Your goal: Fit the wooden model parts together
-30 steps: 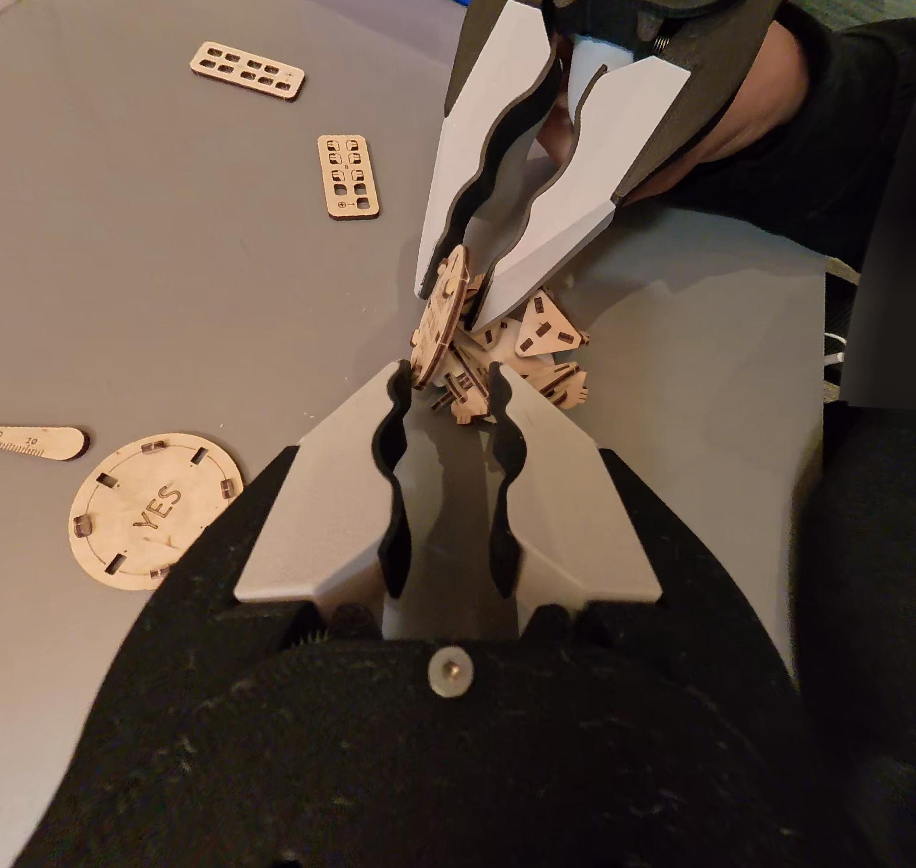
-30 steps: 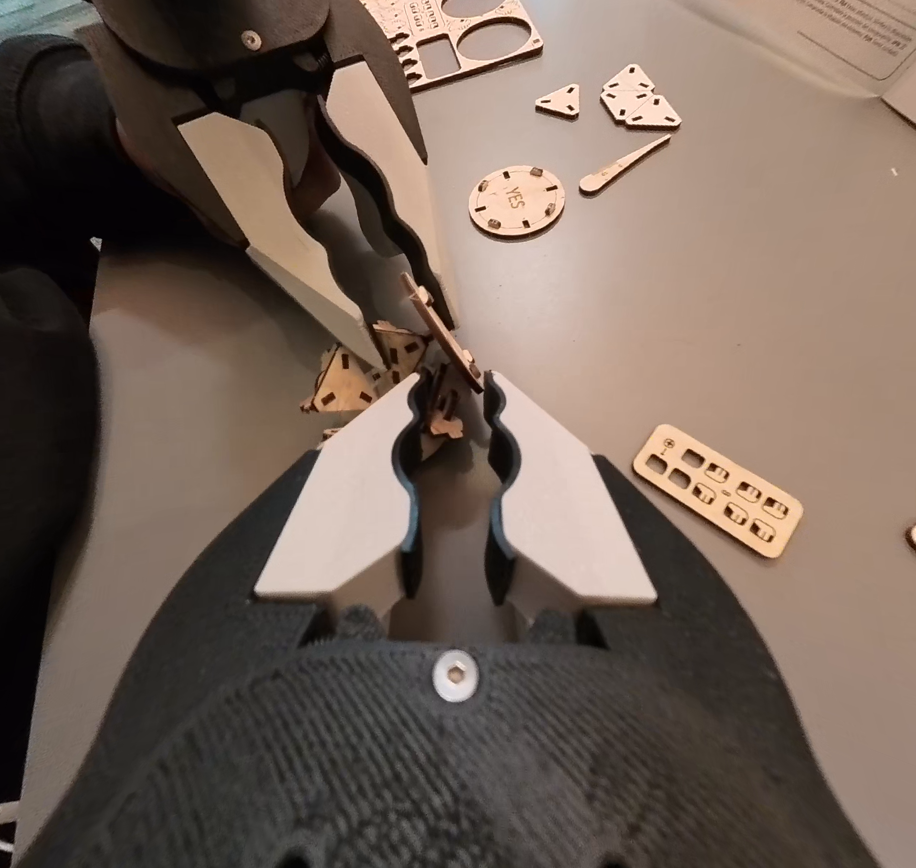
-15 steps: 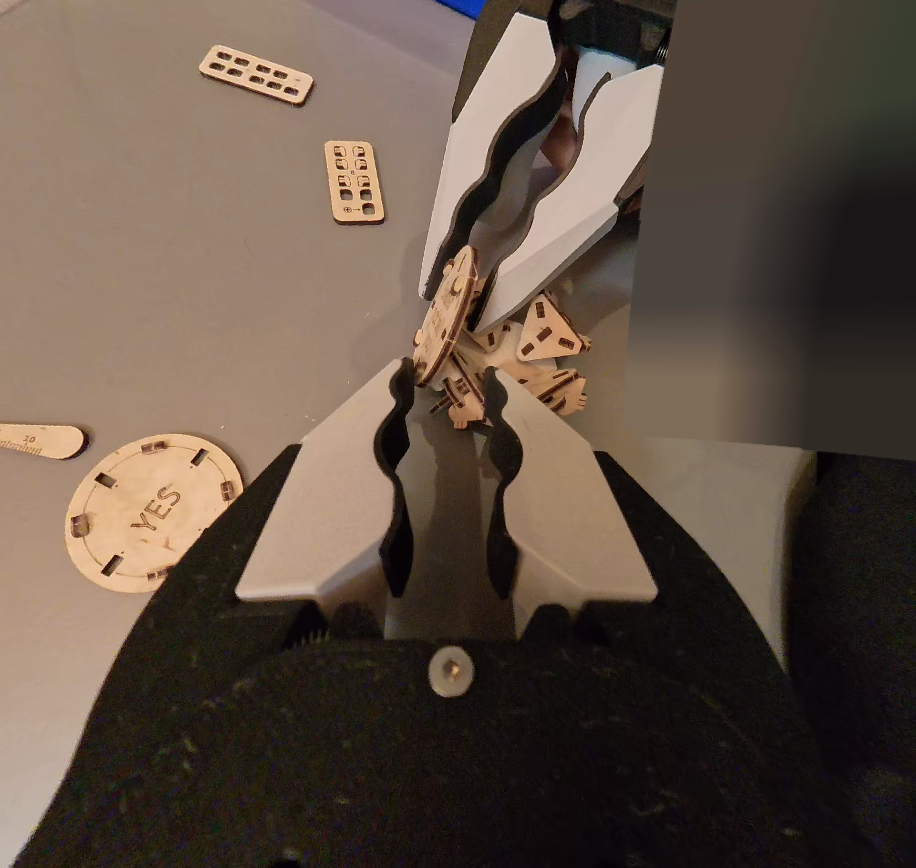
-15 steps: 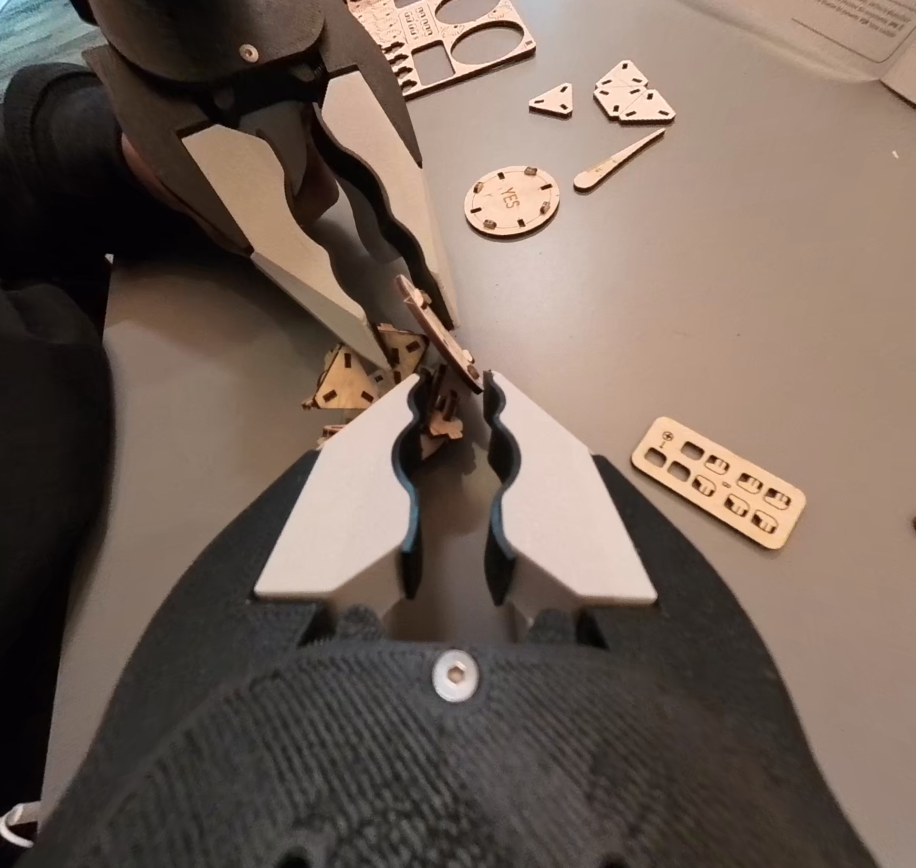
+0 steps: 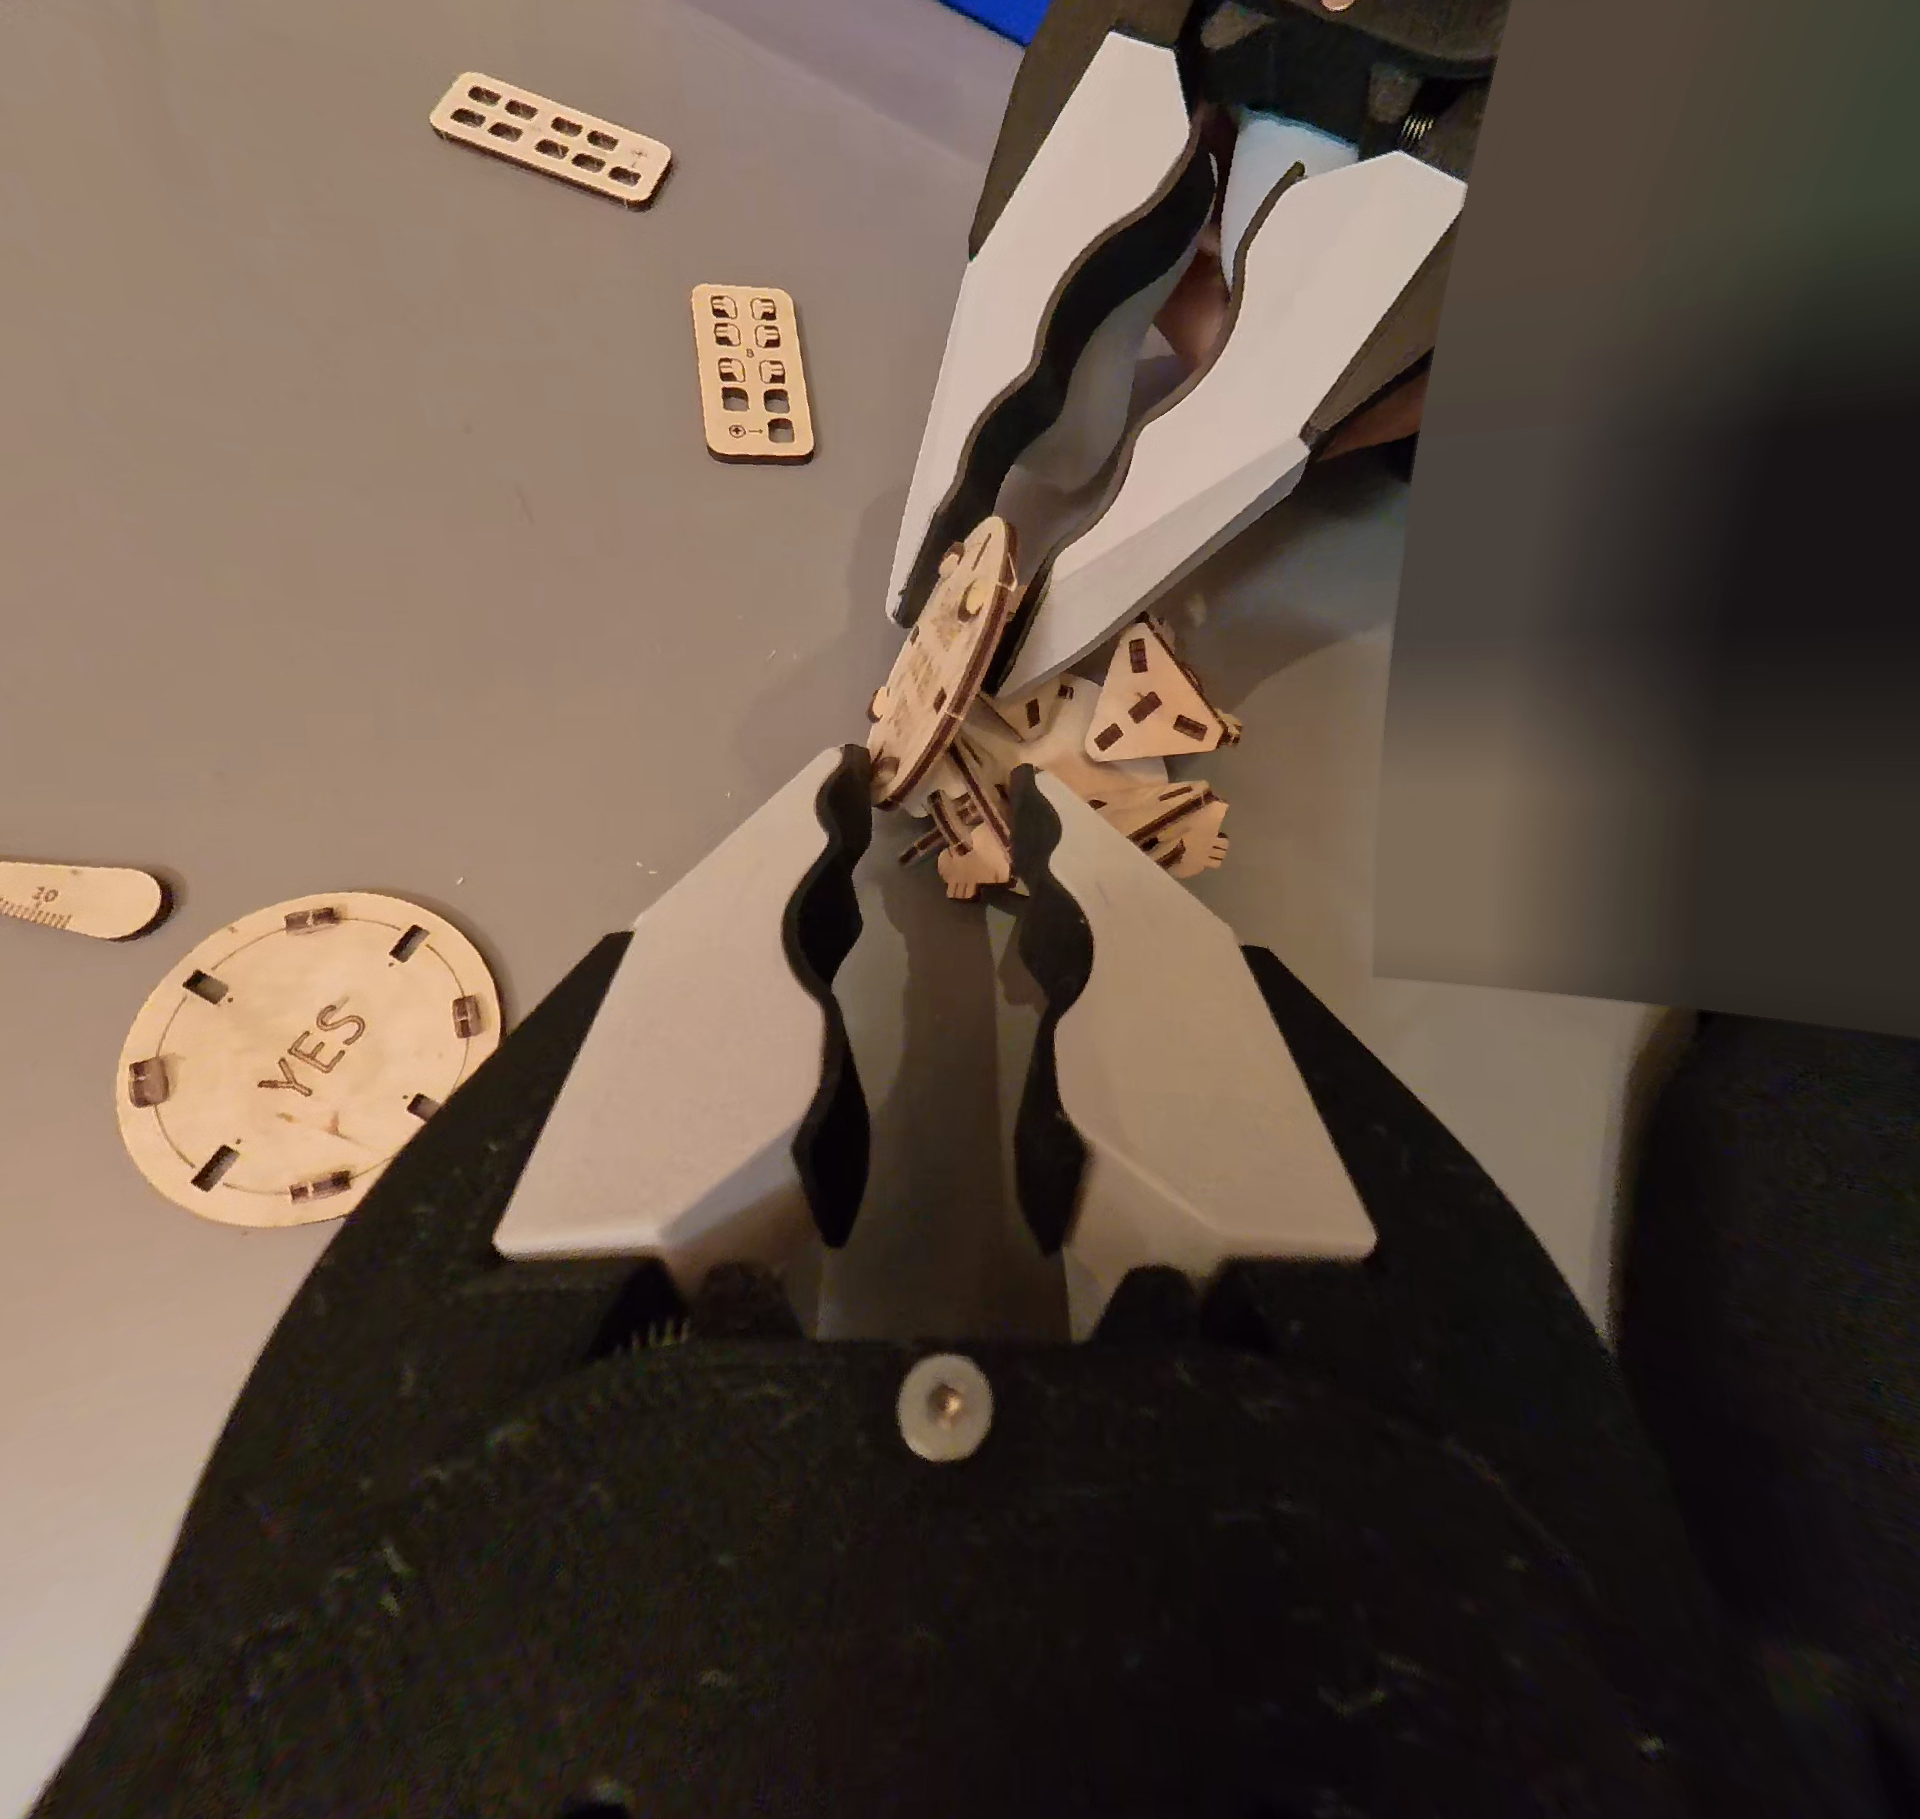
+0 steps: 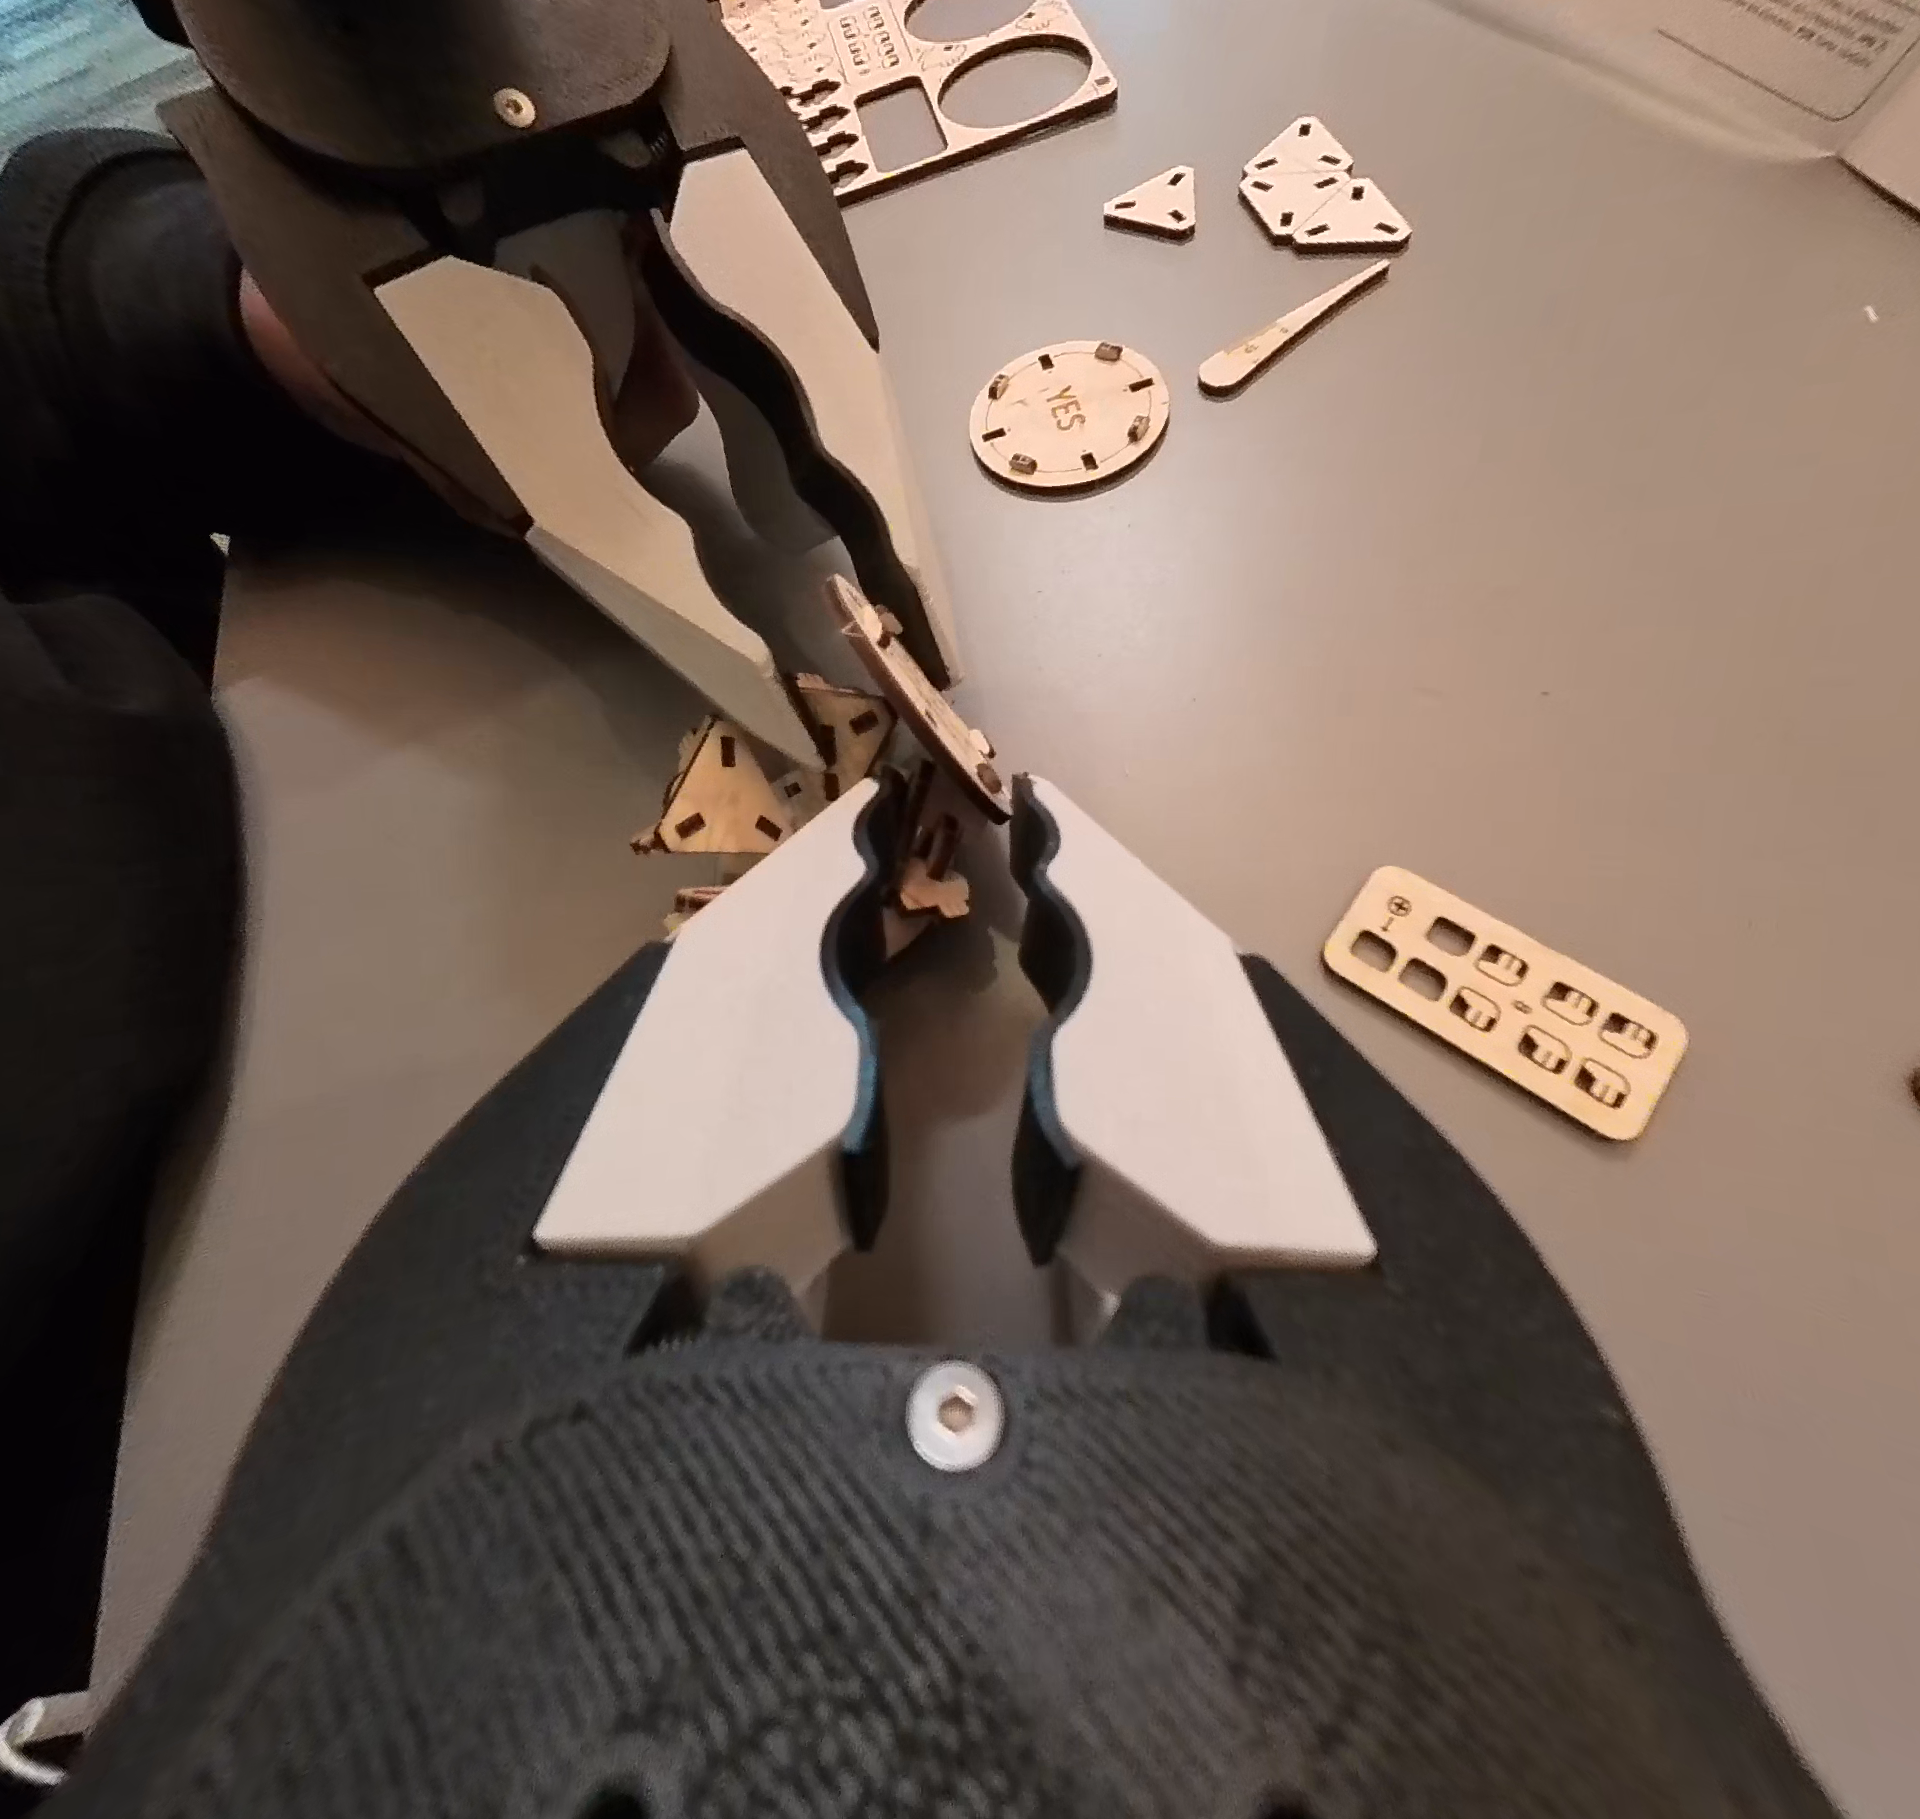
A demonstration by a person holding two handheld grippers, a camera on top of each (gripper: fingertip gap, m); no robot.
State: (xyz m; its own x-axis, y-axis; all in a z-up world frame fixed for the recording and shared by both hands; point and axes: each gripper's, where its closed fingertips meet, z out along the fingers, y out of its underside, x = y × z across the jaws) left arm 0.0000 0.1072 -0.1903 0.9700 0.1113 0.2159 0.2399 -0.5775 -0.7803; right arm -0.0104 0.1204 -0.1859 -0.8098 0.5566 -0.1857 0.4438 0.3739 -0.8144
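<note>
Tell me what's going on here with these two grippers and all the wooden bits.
A person is working both hand-held grippers on one small wooden model of slotted laser-cut parts, at the near edge of a grey table. The left hand-held gripper and the right hand-held gripper close on it from opposite sides, around its disc and the tabbed pieces behind. Spare parts lie flat nearby: a round plate, slotted strips, triangles and a cut-out sheet.

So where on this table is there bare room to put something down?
The widest bare stretch of grey table lies between the round wooden disc and the slotted wooden plate. It is crowded where both pairs of fingers meet around the wooden model, and by the triangles farther off.
</note>
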